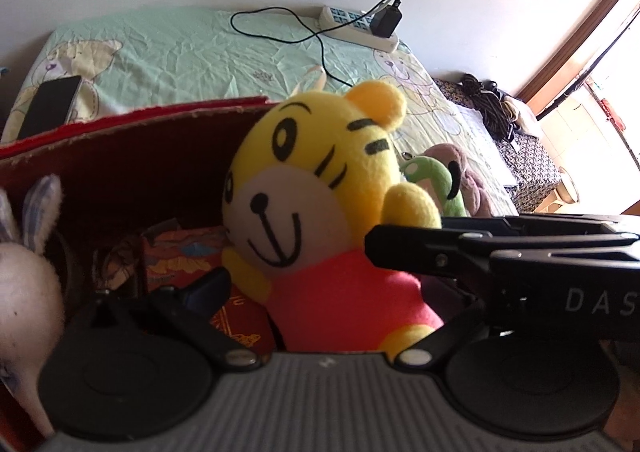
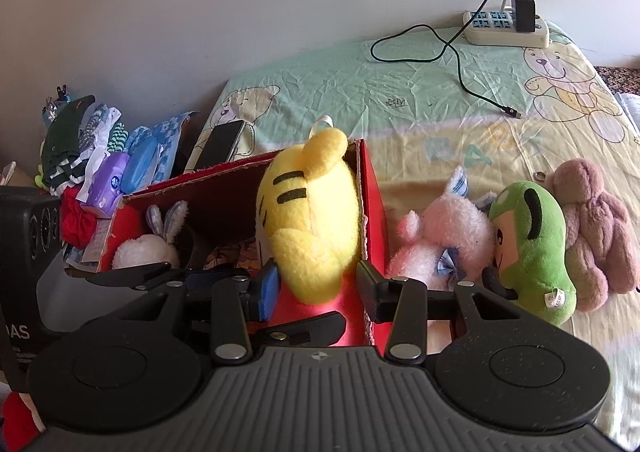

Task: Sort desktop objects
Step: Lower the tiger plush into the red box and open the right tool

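Observation:
A yellow tiger plush [image 1: 320, 180] in a red shirt hangs upright over the right end of an open red box [image 1: 120, 120]. My right gripper [image 2: 318, 288] is shut on the tiger plush [image 2: 312, 212] at its body. Its black fingers [image 1: 400, 248] reach in from the right in the left wrist view. My left gripper [image 1: 336, 292] stands open, fingers spread wide on either side of the tiger; its right finger is hidden behind the other gripper. A white rabbit plush [image 2: 148, 244] lies in the left end of the red box [image 2: 372, 188].
Right of the box, a pink plush [image 2: 452, 236], a green plush [image 2: 532, 244] and a mauve plush [image 2: 596, 224] lie on the bear-print sheet. A phone [image 2: 224, 144] lies behind the box. A power strip [image 2: 508, 28] with a cable sits far back. Clothes and packets [image 2: 100, 156] pile at left.

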The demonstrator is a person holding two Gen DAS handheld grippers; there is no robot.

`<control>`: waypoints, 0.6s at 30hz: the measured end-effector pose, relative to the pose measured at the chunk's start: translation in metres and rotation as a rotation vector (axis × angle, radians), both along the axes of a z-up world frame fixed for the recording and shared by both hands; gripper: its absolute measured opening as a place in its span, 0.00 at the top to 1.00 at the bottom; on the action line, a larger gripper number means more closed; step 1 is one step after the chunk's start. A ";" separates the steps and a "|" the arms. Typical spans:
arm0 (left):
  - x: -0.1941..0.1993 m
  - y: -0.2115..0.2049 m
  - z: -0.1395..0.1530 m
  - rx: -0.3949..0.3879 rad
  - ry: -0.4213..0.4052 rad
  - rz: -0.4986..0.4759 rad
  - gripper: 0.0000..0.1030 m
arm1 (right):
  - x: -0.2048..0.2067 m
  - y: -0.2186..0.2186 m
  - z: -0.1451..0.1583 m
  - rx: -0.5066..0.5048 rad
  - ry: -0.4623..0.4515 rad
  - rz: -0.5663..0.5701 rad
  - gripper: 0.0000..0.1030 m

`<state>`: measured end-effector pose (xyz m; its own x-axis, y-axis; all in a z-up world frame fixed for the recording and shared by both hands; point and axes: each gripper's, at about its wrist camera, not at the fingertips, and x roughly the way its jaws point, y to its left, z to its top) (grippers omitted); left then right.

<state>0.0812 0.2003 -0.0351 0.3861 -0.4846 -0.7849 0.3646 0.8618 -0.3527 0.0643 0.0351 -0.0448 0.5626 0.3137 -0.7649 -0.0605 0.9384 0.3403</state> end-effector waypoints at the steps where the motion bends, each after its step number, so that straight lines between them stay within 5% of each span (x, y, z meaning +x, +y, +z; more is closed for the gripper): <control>1: -0.001 0.000 0.001 0.005 -0.004 0.002 0.02 | -0.001 0.000 0.001 0.002 -0.001 -0.001 0.56; 18: -0.018 0.005 0.014 0.110 -0.057 0.075 0.02 | -0.019 -0.009 0.005 0.086 -0.024 -0.048 0.56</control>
